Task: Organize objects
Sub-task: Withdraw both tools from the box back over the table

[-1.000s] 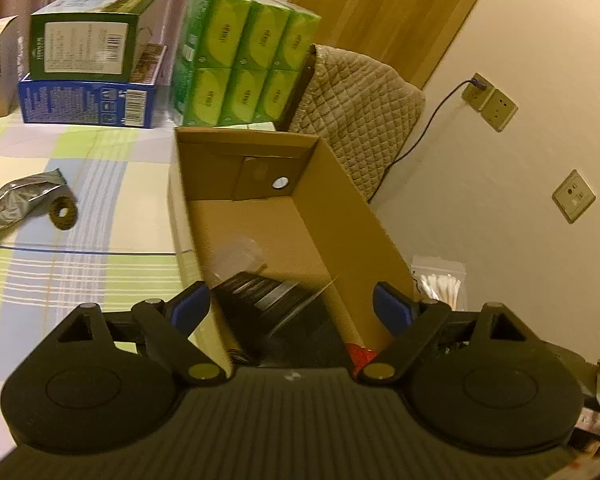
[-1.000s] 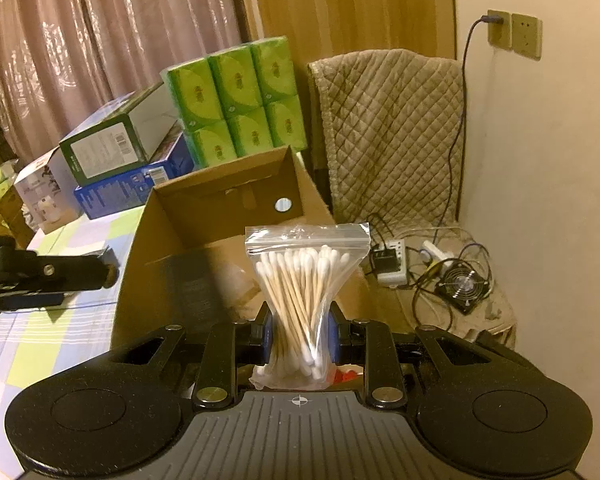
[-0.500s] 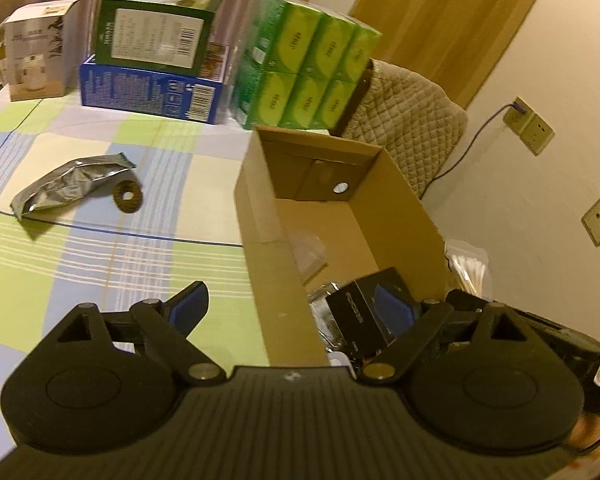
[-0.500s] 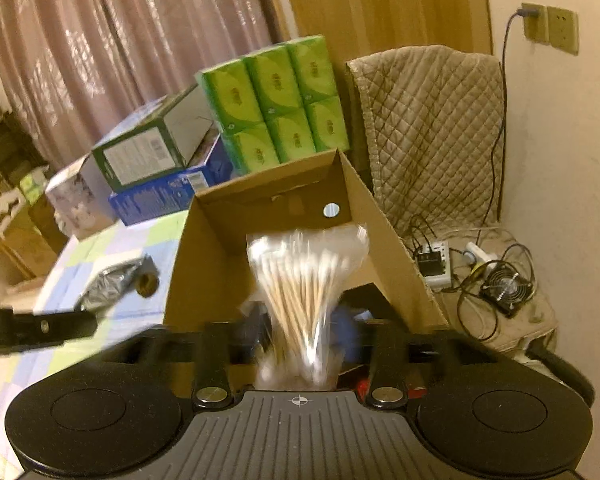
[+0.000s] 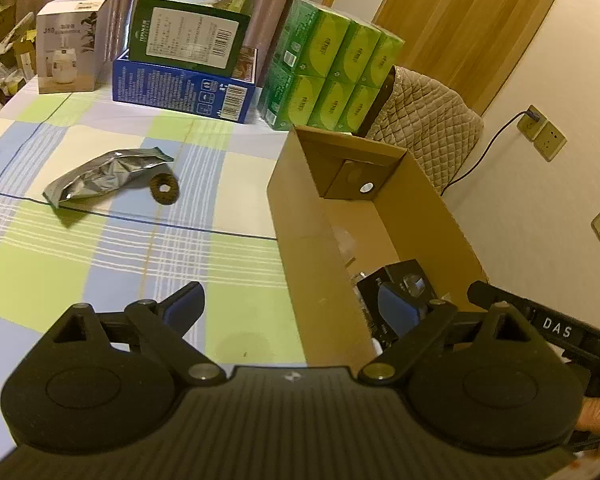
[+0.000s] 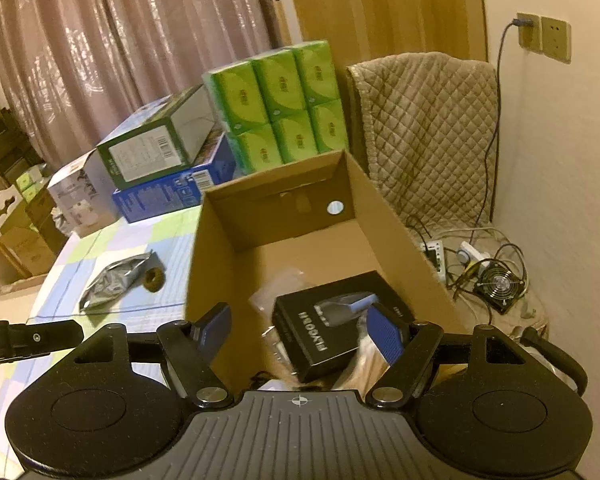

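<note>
On the checked tablecloth (image 5: 100, 264) a cardboard box (image 6: 396, 240) is kept open-topped for collecting, a black box (image 6: 332, 332) lying inside, while both the left gripper (image 5: 292, 308) and right gripper (image 6: 300, 332) are being opened, nothing held.

The left gripper (image 5: 290, 308) is matte black plastic with a ribbed centre panel bearing a small white mark, flanked by two round housings with triangular cut-outs. Its linkage arms pivot on brass-coloured round screws and end in blue textured pads (image 5: 396, 312). The right gripper (image 6: 298, 330) has the same build; its side bar shows white letters "DAS".
</note>
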Motion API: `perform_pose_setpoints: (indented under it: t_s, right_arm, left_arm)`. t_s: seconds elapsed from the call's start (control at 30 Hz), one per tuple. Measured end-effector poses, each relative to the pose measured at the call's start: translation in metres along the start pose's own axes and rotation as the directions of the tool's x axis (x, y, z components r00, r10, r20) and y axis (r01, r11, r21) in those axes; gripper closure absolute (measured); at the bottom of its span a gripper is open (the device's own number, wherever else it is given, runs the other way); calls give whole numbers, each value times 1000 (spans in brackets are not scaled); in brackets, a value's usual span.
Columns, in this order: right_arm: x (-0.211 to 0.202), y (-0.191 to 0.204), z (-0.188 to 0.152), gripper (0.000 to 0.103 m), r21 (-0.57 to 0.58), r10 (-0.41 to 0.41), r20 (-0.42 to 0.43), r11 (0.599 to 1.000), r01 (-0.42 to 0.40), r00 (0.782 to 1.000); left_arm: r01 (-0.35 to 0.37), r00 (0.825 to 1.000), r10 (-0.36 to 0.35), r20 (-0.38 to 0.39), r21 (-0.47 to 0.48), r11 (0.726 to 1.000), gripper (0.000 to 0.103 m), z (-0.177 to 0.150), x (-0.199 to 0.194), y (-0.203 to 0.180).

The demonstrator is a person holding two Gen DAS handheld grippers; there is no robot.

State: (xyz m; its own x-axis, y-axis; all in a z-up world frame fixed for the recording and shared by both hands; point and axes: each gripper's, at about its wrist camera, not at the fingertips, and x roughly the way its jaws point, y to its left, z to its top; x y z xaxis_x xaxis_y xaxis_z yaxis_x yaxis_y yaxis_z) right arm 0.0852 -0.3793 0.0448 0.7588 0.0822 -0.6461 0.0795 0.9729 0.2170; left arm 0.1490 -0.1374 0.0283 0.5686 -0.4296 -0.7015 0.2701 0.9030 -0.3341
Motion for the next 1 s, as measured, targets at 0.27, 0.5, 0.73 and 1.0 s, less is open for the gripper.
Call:
perform_pose_setpoints:
  t_s: [0.27,0.5,0.73,1.0]
  right_arm:
    - [-12,36,-5,31,-47,28,4,998,-28,1000]
    - [-14,73,-9,31,-93,71,6,993,-70,997]
    - [1,116,-13,31,-160,127,-15,979,-128,992]
    - [46,159,-19,31,-225,173,-70,957,-185,982]
  left_arm:
    - [-30,999,30,36,-12,999,8,-7,-31,25]
    - [-77,995,78,69,-25,997,3,-13,-58,59]
    - [-153,985,155,78,-33,988,1,-16,-75,107]
    - [-215,976,212,44,69,974,1,8,-66,148]
